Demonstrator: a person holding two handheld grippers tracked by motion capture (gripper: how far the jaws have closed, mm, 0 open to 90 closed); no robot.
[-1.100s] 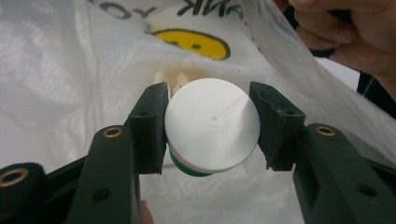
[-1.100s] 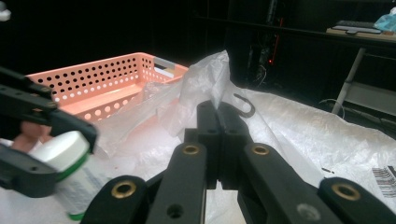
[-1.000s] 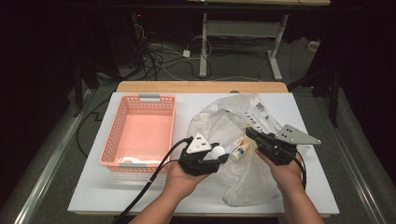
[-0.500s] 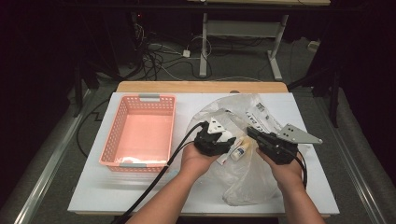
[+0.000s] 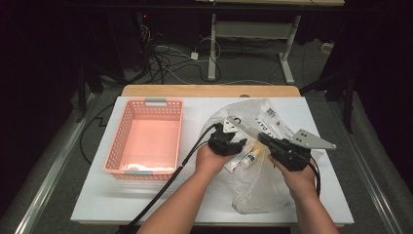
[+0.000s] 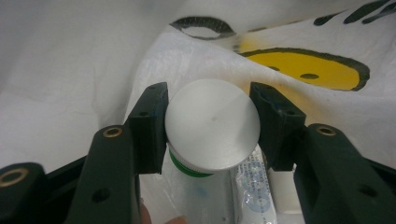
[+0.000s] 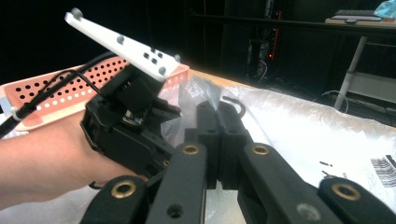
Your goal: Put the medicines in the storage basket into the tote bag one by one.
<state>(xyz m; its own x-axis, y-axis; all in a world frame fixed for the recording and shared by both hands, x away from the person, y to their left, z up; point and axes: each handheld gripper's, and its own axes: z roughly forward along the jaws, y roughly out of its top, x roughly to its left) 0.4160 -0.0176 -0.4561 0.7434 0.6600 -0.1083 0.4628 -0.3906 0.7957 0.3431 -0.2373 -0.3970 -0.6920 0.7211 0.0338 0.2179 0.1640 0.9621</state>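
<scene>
A clear plastic bag (image 5: 263, 180) lies on the white table (image 5: 97, 195), right of centre. My left gripper (image 5: 238, 146) reaches into its mouth. In the left gripper view the jaws press both sides of a round white cap (image 6: 212, 123) with a green ring under it, so the left gripper (image 6: 210, 123) is shut on that bottle (image 5: 251, 157). A white tube (image 6: 254, 186) lies beside the bottle inside the bag. My right gripper (image 7: 217, 112) is shut on a fold of the bag's edge (image 7: 196, 93), holding it up at the right gripper (image 5: 267, 140).
A pink perforated basket (image 5: 146, 139) stands on the left half of the table, with a pale item at its near end. The bag carries yellow-and-black print (image 6: 303, 70) and a barcode label (image 5: 272, 122). Cables trail off the front edge, and beyond the table are a dark floor and desk legs.
My left gripper has moved right and away from the basket's side into the bag's mouth, up to the bottle. The right gripper has held still on the bag.
</scene>
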